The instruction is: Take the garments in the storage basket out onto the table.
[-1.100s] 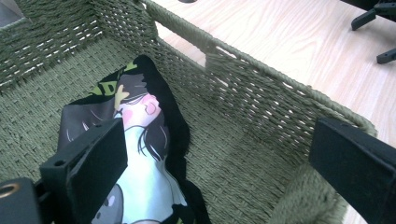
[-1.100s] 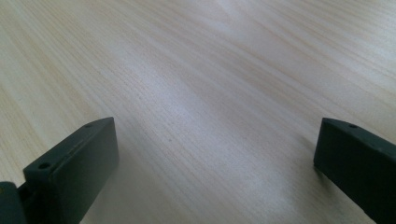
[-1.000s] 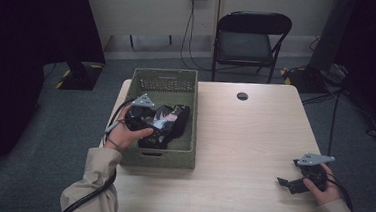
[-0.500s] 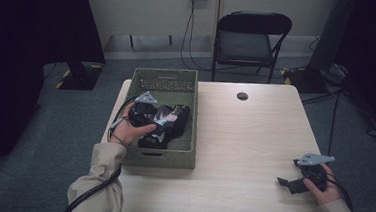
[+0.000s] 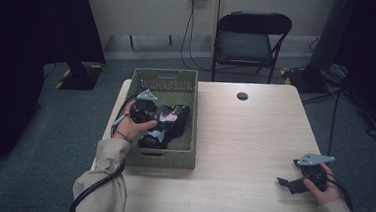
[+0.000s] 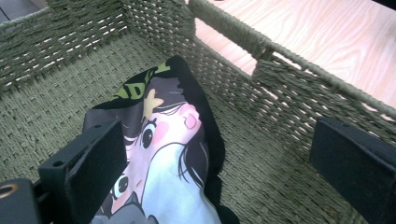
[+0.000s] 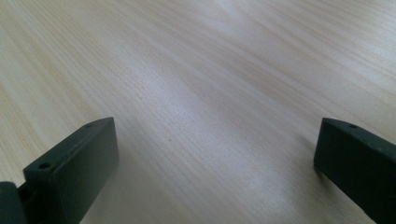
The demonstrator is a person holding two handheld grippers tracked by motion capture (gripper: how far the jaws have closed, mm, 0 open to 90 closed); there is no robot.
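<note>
My left tool (image 6: pixel 210 154) hangs spread wide inside the woven basket (image 5: pixel 182 158), jaws either side of the printed cloth (image 6: pixel 163 154) bunched on its floor, ready to pinch it. My right tool (image 5: pixel 291 184), also spread, rests on the tabletop (image 5: pixel 243 140), well apart, out of the way.

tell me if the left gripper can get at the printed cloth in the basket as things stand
Probably yes. The left gripper is already down inside the woven basket with its jaws wide open, and the printed cloth lies right between them, uncovered. The basket wall stands close beside one jaw.
</note>
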